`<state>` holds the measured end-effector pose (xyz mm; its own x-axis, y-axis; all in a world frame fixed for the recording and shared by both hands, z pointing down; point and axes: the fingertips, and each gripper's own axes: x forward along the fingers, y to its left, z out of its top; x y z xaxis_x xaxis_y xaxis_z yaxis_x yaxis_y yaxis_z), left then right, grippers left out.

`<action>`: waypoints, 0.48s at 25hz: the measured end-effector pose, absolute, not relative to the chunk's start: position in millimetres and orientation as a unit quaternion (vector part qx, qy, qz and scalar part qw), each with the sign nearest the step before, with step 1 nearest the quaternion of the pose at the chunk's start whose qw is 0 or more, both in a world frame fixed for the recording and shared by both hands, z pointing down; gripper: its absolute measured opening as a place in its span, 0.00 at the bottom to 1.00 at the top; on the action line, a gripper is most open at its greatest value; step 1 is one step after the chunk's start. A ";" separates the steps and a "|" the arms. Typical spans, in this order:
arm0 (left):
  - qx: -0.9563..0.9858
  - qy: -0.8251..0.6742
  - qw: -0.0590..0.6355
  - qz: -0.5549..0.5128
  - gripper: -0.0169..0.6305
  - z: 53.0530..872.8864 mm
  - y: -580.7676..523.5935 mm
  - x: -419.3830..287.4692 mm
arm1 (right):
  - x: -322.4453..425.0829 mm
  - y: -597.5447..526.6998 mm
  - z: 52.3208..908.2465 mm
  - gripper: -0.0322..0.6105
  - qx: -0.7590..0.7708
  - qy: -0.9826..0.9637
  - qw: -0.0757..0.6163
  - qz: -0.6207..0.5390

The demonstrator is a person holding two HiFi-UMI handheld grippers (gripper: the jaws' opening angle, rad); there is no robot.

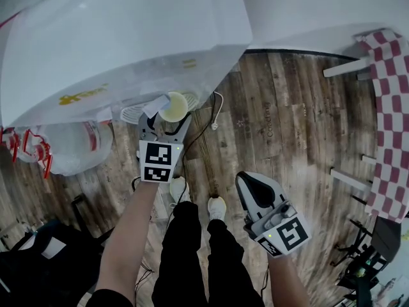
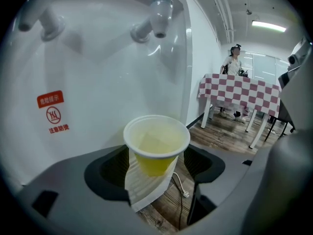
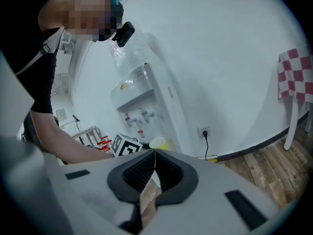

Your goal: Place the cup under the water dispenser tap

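Note:
A yellow cup (image 1: 172, 106) with a white rim stands upright at the front of the white water dispenser (image 1: 128, 37). In the left gripper view the cup (image 2: 156, 143) sits below and slightly in front of the right-hand tap (image 2: 159, 16); a second tap (image 2: 46, 23) is further left. My left gripper (image 1: 168, 117) is open, with the cup between its jaws (image 2: 157, 166) and slivers of floor and tray showing on both sides. My right gripper (image 1: 246, 183) hangs back over the floor, shut on nothing (image 3: 155, 153). From there the cup (image 3: 157, 142) shows small at the dispenser (image 3: 146, 97).
A large water jug (image 1: 70, 149) wrapped in plastic lies left of the dispenser. A power cable (image 1: 214, 117) trails over the wooden floor. A table with a red-and-white checked cloth (image 1: 390, 107) stands to the right, with a person (image 2: 234, 60) behind it. My feet (image 1: 217, 204) are below.

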<state>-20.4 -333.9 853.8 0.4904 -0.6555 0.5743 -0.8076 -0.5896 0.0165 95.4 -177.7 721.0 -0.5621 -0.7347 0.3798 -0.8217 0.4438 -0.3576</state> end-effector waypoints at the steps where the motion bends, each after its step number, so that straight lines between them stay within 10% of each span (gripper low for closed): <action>1: 0.851 -0.430 0.144 0.265 0.56 853.8 -333.6 -20.7 | 95.4 -177.1 721.1 0.08 0.460 -0.845 0.085 0.258; 12: 0.841 -0.447 0.148 0.266 0.57 845.7 -323.3 -28.7 | 93.1 -172.1 708.5 0.08 0.451 -0.851 0.085 0.253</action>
<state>-28.7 -323.3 845.7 0.4586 -0.6726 0.5807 -0.8308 -0.5564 0.0116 93.1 -172.1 708.5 -0.5779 -0.7256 0.3736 -0.8119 0.4643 -0.3540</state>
